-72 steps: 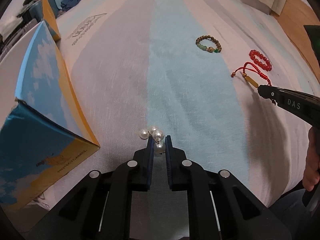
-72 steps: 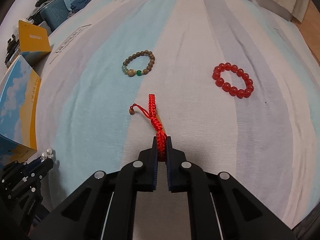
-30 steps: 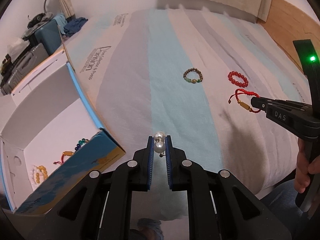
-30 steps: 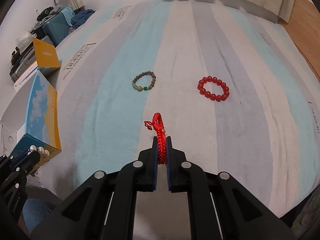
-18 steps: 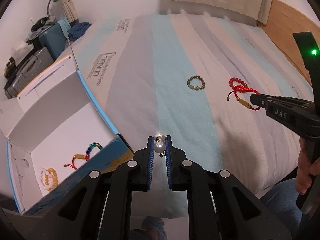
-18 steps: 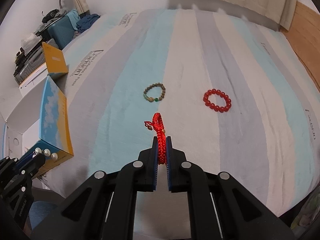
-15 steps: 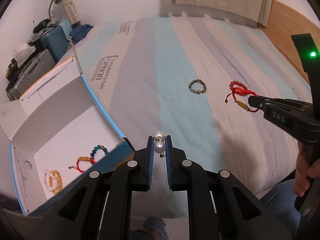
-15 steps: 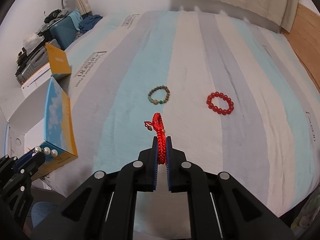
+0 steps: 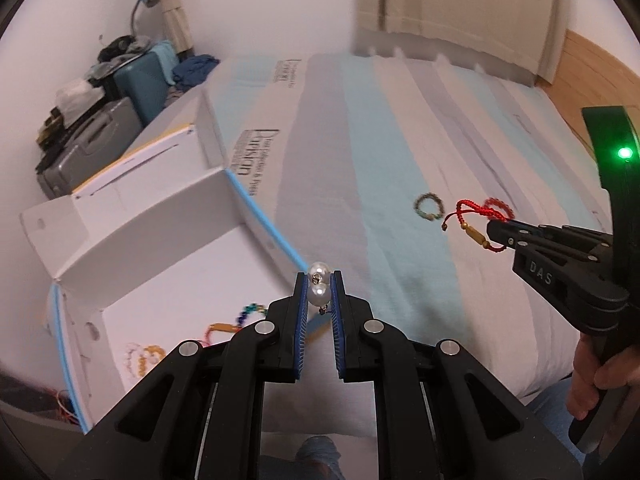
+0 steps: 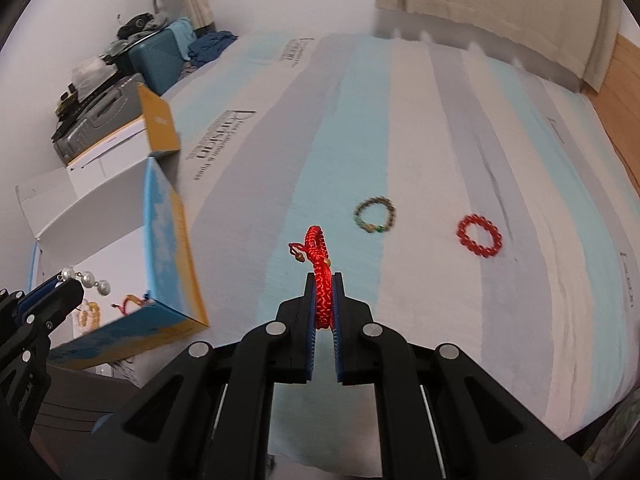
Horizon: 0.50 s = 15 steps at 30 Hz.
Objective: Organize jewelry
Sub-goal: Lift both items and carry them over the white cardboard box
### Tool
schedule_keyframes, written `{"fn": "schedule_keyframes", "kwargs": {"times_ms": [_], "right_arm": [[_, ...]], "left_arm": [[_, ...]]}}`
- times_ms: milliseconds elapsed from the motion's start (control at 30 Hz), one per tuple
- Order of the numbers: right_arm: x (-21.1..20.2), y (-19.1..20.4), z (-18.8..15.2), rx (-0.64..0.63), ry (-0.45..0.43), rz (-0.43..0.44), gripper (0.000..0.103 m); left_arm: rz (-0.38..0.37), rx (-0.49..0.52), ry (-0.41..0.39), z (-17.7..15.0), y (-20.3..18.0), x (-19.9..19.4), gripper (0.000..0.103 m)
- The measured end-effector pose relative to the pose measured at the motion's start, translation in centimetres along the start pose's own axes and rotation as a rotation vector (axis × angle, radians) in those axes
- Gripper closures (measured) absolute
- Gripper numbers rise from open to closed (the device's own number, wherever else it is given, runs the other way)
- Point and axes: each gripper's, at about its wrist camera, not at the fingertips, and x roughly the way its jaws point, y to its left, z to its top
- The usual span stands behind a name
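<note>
both pieces lifted and over by the box now

left gripper (image 9: 319, 286) has its fingers clamped tight on the pearl earrings (image 9: 319, 288), held up in the air near the edge of the open box (image 9: 160, 248). a couple seconds back those pearls were still lying on the bed (image 9: 400, 160), and the box interior wasn't visible at all; now you can see a few bracelets lying inside it.

right gripper (image 10: 323, 296) is pinched shut on the red braided bracelet (image 10: 320, 264), which was flat on the bed earlier and now hangs clear of it. the bed looks farther away in both views than a second ago.

brown bead bracelet (image 10: 375, 214) and red bead bracelet (image 10: 479, 236) haven't budged, still on the bed, apart from each other.
</note>
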Motion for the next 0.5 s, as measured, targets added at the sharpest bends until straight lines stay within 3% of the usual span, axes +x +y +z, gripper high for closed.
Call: {"fn": "schedule_keyframes", "kwargs": {"times_ms": [500], "right_arm": [[-0.3, 13.3, 1.3, -0.165, -0.024, 0.108, 0.097]], "left_arm": [[0.098, -0.135, -0.003, -1.6, 11.0, -2.0, 0.093]]}}
